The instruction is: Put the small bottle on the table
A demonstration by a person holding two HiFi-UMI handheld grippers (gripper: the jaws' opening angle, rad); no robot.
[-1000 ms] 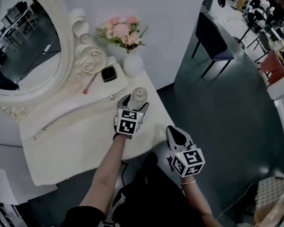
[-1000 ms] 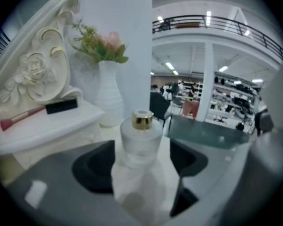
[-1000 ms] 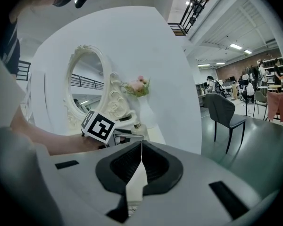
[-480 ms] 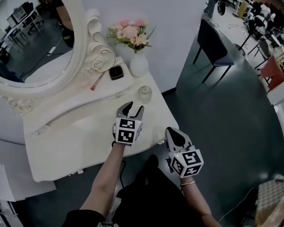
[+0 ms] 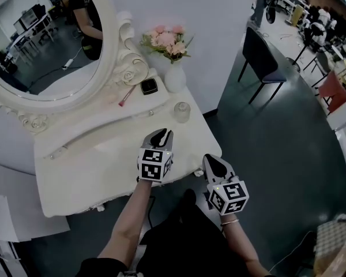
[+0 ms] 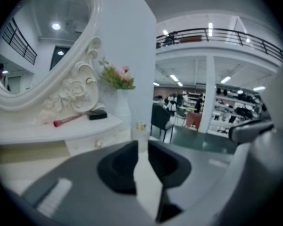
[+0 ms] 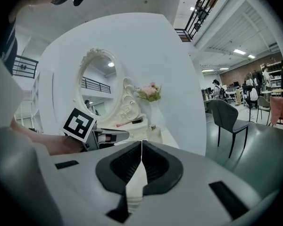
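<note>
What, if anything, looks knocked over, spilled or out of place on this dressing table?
Nothing stands out. The bottle stands upright on the table, the vase is upright too, and the brush and compact lie flat on the shelf. No spill shows.

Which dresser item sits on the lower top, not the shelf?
The small clear bottle; the vase, black compact and pink brush are all on the raised shelf behind it.

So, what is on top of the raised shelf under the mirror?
A pink stick, a black case, a white vase of flowers. The mirror frame covers part of the shelf.
</note>
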